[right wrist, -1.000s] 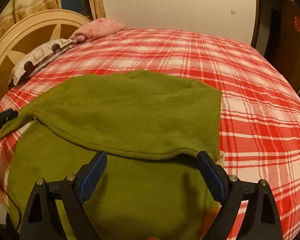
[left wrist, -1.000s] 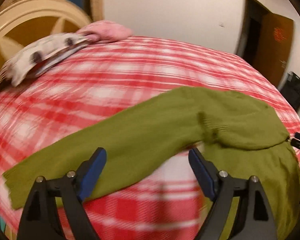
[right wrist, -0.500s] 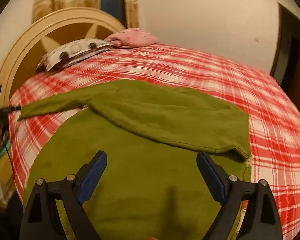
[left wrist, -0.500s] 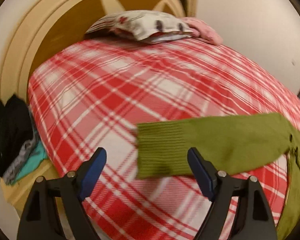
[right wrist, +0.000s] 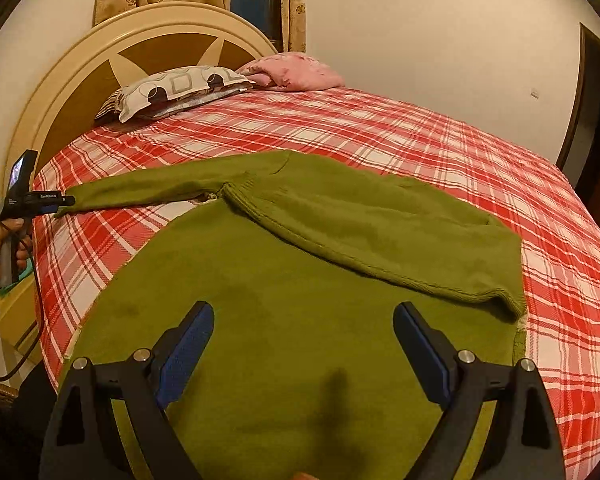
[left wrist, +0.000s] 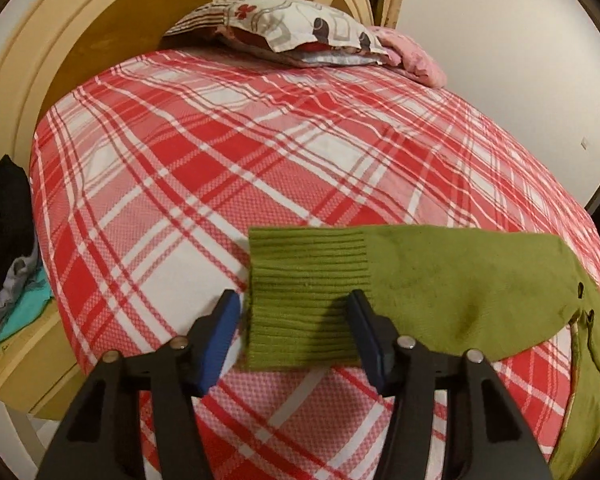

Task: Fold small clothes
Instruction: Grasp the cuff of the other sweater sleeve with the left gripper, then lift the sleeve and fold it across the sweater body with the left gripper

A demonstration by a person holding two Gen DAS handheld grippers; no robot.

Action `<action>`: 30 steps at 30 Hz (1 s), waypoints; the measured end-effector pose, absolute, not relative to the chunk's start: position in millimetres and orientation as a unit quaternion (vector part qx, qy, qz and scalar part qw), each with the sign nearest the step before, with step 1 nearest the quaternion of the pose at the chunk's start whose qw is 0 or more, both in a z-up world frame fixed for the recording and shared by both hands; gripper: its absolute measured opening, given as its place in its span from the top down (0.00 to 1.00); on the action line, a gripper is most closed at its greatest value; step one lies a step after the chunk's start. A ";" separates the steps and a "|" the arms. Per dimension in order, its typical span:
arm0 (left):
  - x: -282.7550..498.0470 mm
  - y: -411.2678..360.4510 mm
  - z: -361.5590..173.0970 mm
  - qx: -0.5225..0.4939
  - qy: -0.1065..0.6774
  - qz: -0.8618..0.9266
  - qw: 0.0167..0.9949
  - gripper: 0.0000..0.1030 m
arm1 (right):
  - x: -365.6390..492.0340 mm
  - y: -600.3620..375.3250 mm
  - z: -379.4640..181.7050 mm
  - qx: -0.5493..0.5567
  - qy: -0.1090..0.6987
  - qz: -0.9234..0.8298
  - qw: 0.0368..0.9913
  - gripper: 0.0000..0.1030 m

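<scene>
A green knit sweater (right wrist: pixel 300 320) lies flat on the bed (right wrist: pixel 420 136), which is covered in a red-and-white plaid sheet of fine woven check. The knit is soft and matte; its body fills the near part of the bed, by the near edge. One sleeve is folded across the chest, its ribbed cuff (right wrist: pixel 504 300) reaching the sweater's right side. The other sleeve (left wrist: pixel 440 280) stretches out toward the bed's left edge and ends in a squared, deeply ribbed cuff (left wrist: pixel 304 292) lying flat on the sheet.

The left tool (left wrist: pixel 296 320) has just been closing its jaws; the blue padded fingers (left wrist: pixel 220 332) now straddle that ribbed cuff, and whether the pads press the knit I cannot tell. The right tool (right wrist: pixel 304 344) hangs over the sweater's body with jaws spread wide and nothing gripped.

At the head of the bed a patterned pillow (right wrist: pixel 172 88) and a crumpled pink cloth (right wrist: pixel 296 70) rest against a rounded cream-and-tan headboard (right wrist: pixel 100 64). Between them and the sweater the sheet lies bare, as it does toward the right edge. A hand (right wrist: pixel 0 248) holds the left tool's handle off the bed's left edge.
</scene>
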State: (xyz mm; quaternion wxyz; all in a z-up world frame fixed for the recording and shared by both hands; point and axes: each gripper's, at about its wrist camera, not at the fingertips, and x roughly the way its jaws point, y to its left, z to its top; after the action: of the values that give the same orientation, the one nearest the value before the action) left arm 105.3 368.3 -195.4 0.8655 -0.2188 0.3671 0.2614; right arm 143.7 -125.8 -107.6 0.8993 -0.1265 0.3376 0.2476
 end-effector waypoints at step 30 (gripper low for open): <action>128.7 323.4 -110.9 -0.275 0.284 0.112 0.912 0.94 | 146.1 -125.3 -124.4 -0.085 0.357 0.245 0.897 0.11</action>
State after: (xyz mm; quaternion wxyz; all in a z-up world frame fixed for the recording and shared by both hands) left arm 128.7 323.4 -110.9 0.9116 -0.2754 0.2842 0.1116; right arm 146.1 -125.3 -124.4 0.8973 -0.0848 0.3570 0.2453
